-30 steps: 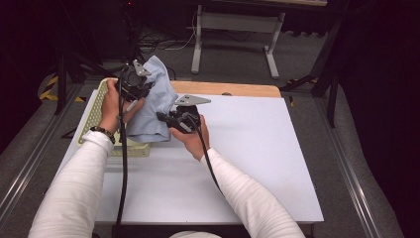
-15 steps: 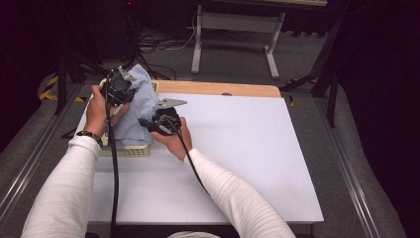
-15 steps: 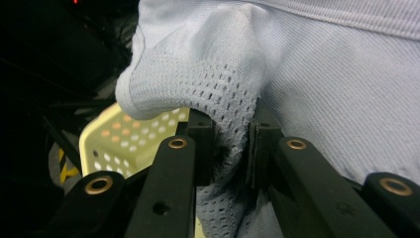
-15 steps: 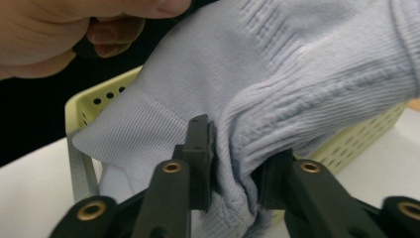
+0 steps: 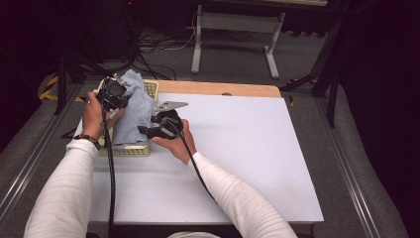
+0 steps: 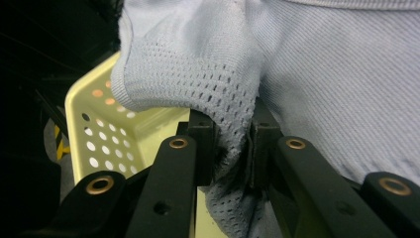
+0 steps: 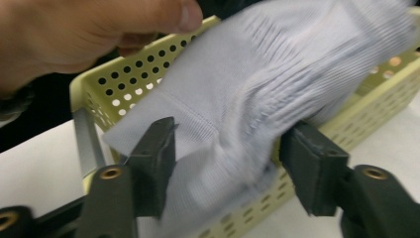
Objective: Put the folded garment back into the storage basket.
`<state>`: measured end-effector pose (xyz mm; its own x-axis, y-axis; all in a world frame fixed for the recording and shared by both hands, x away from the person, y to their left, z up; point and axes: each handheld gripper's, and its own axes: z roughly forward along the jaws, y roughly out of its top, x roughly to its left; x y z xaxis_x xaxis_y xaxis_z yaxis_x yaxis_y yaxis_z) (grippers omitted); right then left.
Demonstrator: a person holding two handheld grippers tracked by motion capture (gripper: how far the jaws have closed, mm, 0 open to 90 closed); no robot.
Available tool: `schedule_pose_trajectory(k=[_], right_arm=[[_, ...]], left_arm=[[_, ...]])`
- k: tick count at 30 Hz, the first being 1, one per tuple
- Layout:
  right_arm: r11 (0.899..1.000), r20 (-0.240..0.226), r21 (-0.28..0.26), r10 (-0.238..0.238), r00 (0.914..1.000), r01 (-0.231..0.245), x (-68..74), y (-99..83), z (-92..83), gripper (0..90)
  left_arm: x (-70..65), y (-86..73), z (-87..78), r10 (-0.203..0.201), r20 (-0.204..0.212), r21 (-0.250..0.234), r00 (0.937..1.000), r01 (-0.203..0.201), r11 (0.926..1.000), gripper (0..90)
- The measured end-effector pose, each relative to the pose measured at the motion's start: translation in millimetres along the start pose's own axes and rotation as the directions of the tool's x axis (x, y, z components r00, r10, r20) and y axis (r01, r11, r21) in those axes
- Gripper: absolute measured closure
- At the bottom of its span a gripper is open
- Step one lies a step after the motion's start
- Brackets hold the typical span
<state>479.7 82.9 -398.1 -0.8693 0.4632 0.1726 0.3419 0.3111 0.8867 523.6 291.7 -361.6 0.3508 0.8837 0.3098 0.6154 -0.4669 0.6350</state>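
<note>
A pale blue-grey garment (image 5: 133, 106) is draped into a yellow perforated basket (image 5: 126, 150) at the table's left edge. My left gripper (image 5: 115, 94) hangs over the basket's far end. In the left gripper view it (image 6: 233, 148) is shut on a mesh fold of the garment (image 6: 322, 89). My right gripper (image 5: 148, 131) sits at the basket's right side. Its jaws have just been opening. In the right gripper view they (image 7: 230, 158) stand apart with the garment (image 7: 237, 99) loose between them, over the basket (image 7: 114, 79).
The white tabletop (image 5: 247, 148) stretches to the right of the basket, with a wooden strip (image 5: 218, 88) along its far edge. Cables and a metal stand's legs (image 5: 198, 49) lie on the floor behind. The person's left hand (image 7: 89, 29) is close above the basket.
Both hands have carried the garment left and down into the basket. The right jaws, shut on the cloth before, have spread apart. The left grip is unchanged.
</note>
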Motion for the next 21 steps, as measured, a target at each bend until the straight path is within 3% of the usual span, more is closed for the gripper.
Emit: schedule_pose_trajectory(k=[3, 10, 14, 21], right_arm=[[1.0, 0.021, -0.024, -0.006, 0.9998, 0.006, -3.7, -0.9, -17.2, 37.1], [0.999, 0.072, -0.049, -0.008, 0.9974, 0.012, -19.0, -17.6, -67.2, 37.2], [0.998, 0.088, -0.056, -0.011, 0.996, 0.016, -29.4, -33.2, -100.9, 37.2], [0.999, 0.138, -0.052, 0.008, 0.9904, -0.001, -42.7, -69.4, -147.7, 36.7]], left_arm=[[-0.8, -2.2, 4.7, 0.017, -0.004, 0.019, 0.9998, -0.017, 0.9997, 77.7], [0.1, -8.4, 17.0, 0.016, 0.002, 0.056, 0.9999, -0.016, 0.9983, 78.1], [1.0, -10.4, 20.7, 0.036, 0.004, 0.089, 0.9993, -0.037, 0.9954, 78.5], [2.6, -17.5, 28.0, 0.035, 0.016, 0.134, 0.9992, -0.037, 0.9903, 78.8]])
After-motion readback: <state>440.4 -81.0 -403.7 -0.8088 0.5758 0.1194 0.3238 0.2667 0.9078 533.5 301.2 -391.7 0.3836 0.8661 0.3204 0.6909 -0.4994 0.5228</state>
